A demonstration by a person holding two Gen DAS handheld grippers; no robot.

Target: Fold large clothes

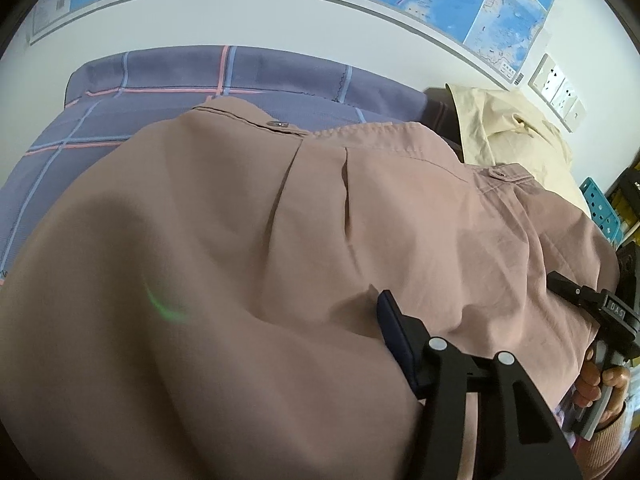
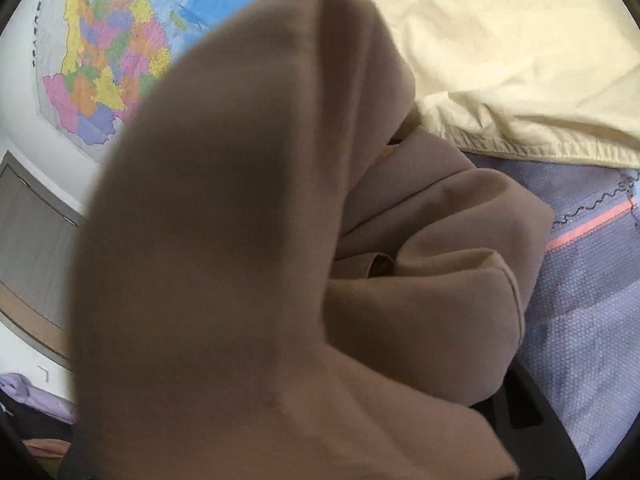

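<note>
Left wrist view: pink-brown shirt (image 1: pixel 280 240) spread over plaid sheet (image 1: pixel 120 120), cream garment (image 1: pixel 512 136) beyond, left gripper (image 1: pixel 396 344) with one finger showing, cloth draped over it, grip unclear, right wrist view: same shirt bunched against lens, right gripper (image 2: pixel 520 412) mostly buried, jaw state untellable, wall map (image 2: pixel 100 72) behind.

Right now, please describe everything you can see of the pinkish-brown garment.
The pinkish-brown garment is a large shirt of soft, matte woven cloth, with a stitched yoke seam, a centre pleat and small buttons. It lies spread and rumpled over the purple plaid sheet, beside a cream garment. The left gripper has cloth between its fingers; another fold drapes close over the right camera.
</note>
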